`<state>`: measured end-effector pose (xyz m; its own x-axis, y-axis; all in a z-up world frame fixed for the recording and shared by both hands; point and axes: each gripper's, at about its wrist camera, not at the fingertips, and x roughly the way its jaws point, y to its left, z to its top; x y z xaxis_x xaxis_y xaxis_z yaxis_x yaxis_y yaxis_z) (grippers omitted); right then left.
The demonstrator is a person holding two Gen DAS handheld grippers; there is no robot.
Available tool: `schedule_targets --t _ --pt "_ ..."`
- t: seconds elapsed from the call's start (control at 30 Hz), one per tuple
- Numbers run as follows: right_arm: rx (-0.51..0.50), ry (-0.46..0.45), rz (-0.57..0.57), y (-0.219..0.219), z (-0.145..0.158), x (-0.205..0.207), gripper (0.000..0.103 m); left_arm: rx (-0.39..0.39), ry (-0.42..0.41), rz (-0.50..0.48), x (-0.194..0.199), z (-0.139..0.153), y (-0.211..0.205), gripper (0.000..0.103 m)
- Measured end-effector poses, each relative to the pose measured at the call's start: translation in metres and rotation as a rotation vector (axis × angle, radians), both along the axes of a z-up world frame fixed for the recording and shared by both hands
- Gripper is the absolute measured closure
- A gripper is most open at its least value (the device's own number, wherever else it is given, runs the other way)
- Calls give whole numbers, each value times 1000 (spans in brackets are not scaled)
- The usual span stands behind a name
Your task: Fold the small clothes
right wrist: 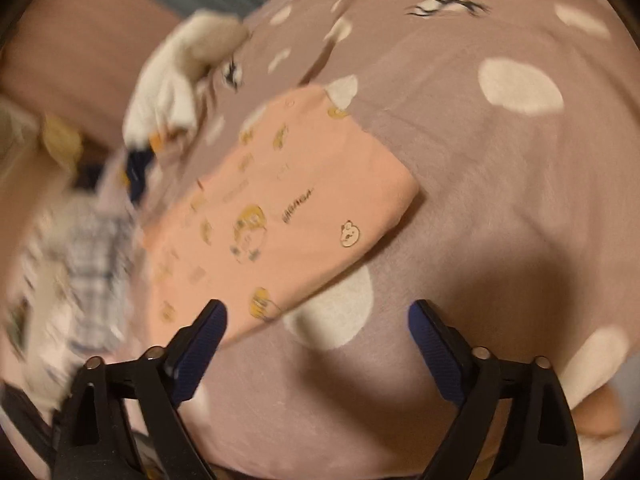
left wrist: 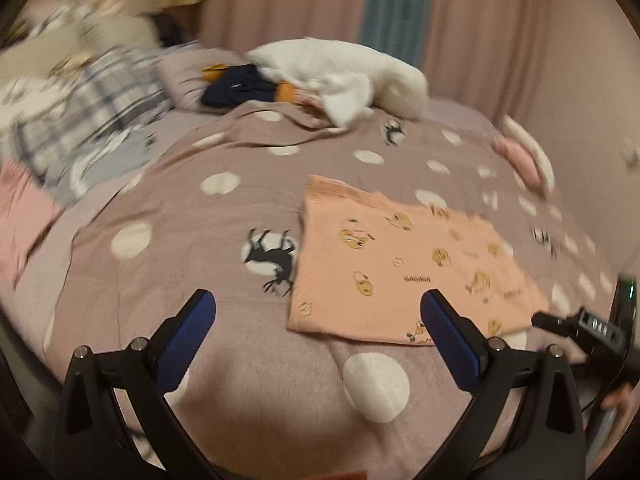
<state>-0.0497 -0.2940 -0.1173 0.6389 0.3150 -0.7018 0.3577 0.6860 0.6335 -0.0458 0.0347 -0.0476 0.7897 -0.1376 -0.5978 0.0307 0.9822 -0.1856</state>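
Observation:
A small peach garment point(left wrist: 404, 264) with yellow cartoon prints lies folded flat in a rectangle on the mauve dotted bedspread point(left wrist: 224, 216). My left gripper point(left wrist: 316, 300) is open and empty, above the bedspread just short of the garment's near left corner. The garment also shows in the right wrist view point(right wrist: 280, 208). My right gripper point(right wrist: 316, 312) is open and empty, just short of its near edge. The right gripper's body point(left wrist: 592, 332) shows at the right edge of the left wrist view.
A pile of plaid and pink clothes point(left wrist: 80, 120) lies at the left of the bed. A white plush toy point(left wrist: 340, 76) and a dark garment point(left wrist: 236, 88) lie at the far side. Pink curtains point(left wrist: 500, 20) hang behind the bed.

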Motion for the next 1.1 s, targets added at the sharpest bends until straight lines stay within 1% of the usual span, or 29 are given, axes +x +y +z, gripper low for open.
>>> schedule_targets --t 0.03,0.1,0.17,0.23,0.27,0.33,0.4,0.5,0.57,0.63,0.73,0.8,0.87,0.93,1.0,1.1 --pt "20 -7 -4 -1 -1 0 9 -44 -6 10 -3 1 5 1" --pt "18 -13 -13 -2 1 -2 9 -72 3 -18 -2 5 7 1" --pt "-20 -26 -24 -1 5 -5 9 -42 0 8 -1 8 6 1" --pt "-44 -1 -27 0 3 -6 9 3 -16 34 -3 9 3 1" --pt "-45 14 -28 1 2 -7 9 9 -14 29 -3 8 2 1" --pt "-38 1 -33 1 1 -9 9 25 8 12 -3 5 -1 1" --pt "-25 -8 -29 3 1 -10 9 38 10 9 -5 5 -4 1" --pt "-16 -14 -29 5 3 -11 9 4 19 -6 -7 4 -4 1" --pt "-39 -26 -33 8 8 -14 9 -23 23 -23 -9 5 -5 1" --pt "-87 -46 -31 12 13 -15 9 -20 25 -27 -10 5 -7 1" --pt "-243 -57 -12 26 26 -16 9 -2 53 -28 -8 2 -12 1" --pt "-375 -78 32 39 35 -17 9 -11 71 -38 -8 -1 -15 1" --pt "-489 -79 73 51 41 -15 9 -21 73 -46 -8 -2 -16 1" --pt "-558 -59 95 58 42 -14 9 -20 69 -55 -10 -1 -19 1" --pt "-580 -52 95 61 43 -13 9 -16 64 -57 -12 -1 -20 1" --pt "-548 -53 105 61 42 -13 9 -21 42 -43 -16 -1 -18 1"
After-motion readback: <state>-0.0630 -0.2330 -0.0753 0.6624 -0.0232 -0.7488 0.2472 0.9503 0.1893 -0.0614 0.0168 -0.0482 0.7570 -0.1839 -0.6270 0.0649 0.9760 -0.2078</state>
